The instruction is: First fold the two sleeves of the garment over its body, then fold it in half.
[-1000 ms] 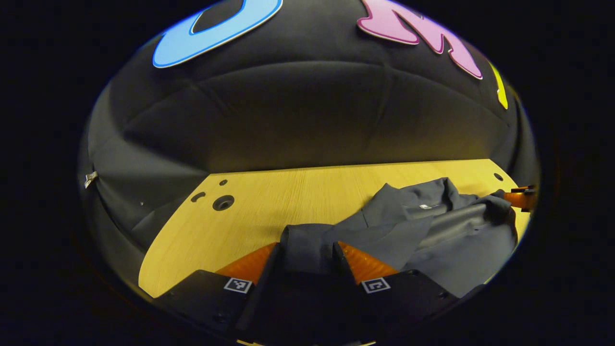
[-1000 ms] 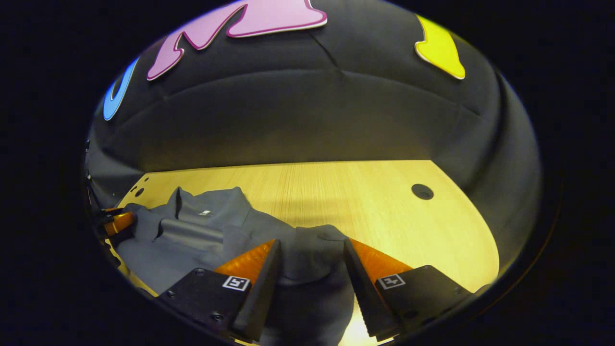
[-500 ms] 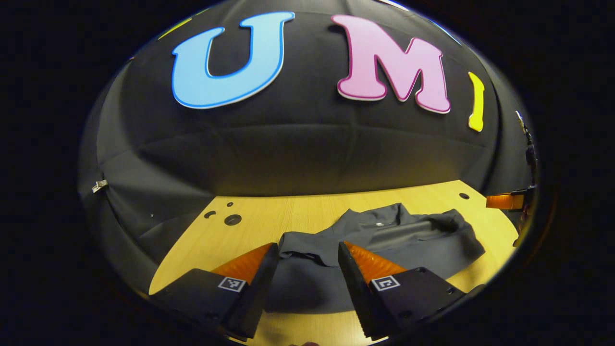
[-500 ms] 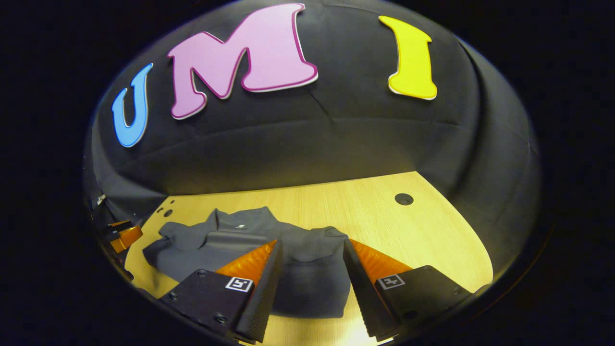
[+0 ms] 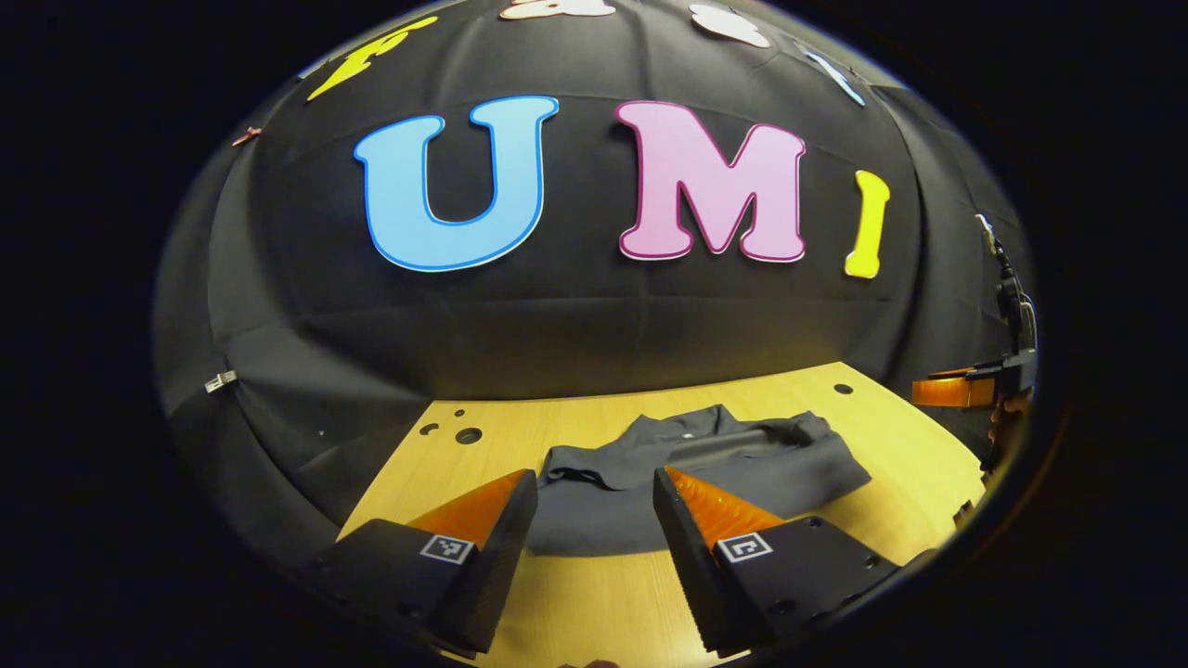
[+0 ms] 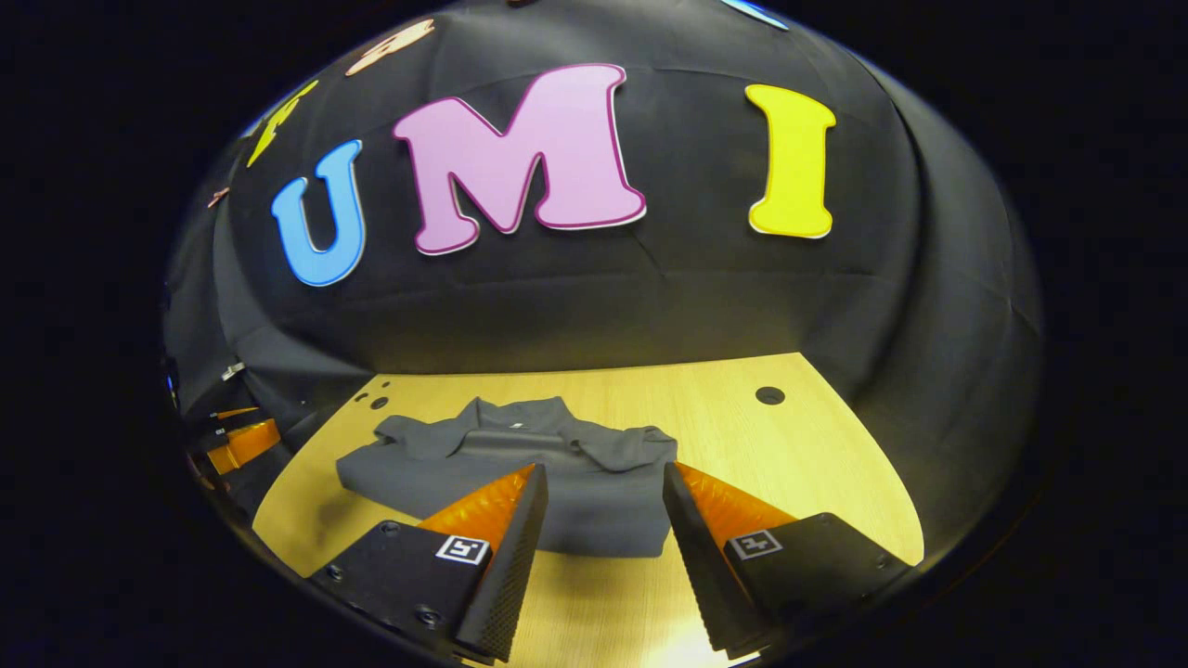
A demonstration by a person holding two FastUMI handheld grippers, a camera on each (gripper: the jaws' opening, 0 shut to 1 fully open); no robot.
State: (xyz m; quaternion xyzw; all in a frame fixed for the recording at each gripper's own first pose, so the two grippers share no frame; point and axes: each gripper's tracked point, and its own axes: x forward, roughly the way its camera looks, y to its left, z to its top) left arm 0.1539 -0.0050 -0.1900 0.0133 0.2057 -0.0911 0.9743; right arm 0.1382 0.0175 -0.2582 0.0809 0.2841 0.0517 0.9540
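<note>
Change: both grippers had let go of the cloth they pinched a second before and had drawn back above the table; the garment had dropped flat.
Left gripper (image 5: pixel 594 482): jaws wide apart, nothing between them, held clear above the near edge of the garment.
Right gripper (image 6: pixel 603 478): jaws wide apart, empty, also above the garment's near edge.
Garment (image 6: pixel 520 473): dark grey, folded into a compact block, collar at the far side, lying mid-table.
Table (image 6: pixel 789 445): light wood, with small holes at its far corners.
</note>
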